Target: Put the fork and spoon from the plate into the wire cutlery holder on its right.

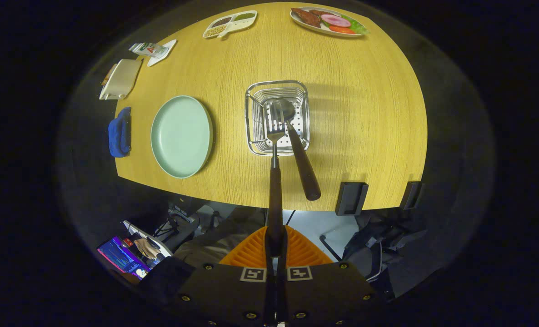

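two utensils: spoon leaning in holder; fork above it
fingers: clamped on fork handle, tines down for lowering
plate: bare, left

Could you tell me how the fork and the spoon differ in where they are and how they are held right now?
The fork is clamped by its handle in the gripper, its tines over the wire cutlery holder. The spoon stands free, bowl down in the holder, handle leaning out over the rim. Both have dark handles.
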A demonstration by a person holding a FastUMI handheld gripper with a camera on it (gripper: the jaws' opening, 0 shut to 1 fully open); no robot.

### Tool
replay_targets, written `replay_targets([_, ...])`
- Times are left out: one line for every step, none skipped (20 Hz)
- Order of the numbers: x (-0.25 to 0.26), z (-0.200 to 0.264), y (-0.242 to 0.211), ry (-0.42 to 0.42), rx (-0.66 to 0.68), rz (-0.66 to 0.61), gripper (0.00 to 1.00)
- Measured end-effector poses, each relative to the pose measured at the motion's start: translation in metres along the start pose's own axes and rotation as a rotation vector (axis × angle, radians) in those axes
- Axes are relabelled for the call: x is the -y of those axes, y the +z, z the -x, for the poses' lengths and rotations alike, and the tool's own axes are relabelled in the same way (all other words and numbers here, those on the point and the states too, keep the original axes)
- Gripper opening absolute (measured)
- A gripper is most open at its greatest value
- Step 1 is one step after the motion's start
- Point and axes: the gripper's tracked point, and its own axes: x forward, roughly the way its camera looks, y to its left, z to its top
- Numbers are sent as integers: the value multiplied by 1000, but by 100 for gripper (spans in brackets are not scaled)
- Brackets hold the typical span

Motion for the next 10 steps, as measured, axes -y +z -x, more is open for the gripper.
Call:
replay_targets([-2, -2, 2, 2, -20, -3, 2])
replay_targets([-5, 1, 5, 10, -28, -1, 2])
replay_targets([-6, 0, 8, 5, -39, 1, 2])
replay_targets([-7, 0, 9, 0, -55, 4, 2])
replay_targets([-9, -1, 10, 3, -73, 4, 2])
replay_targets([-10, 1, 12, 4, -88, 1, 2])
replay_targets([-10, 3, 12, 4, -96, -2, 2])
replay_targets([-10, 4, 13, -1, -100, 4, 5])
replay_targets([-10, 5, 17, -5, -94, 8, 5])
replay_targets([-11, 8, 20, -5, -88, 13, 8])
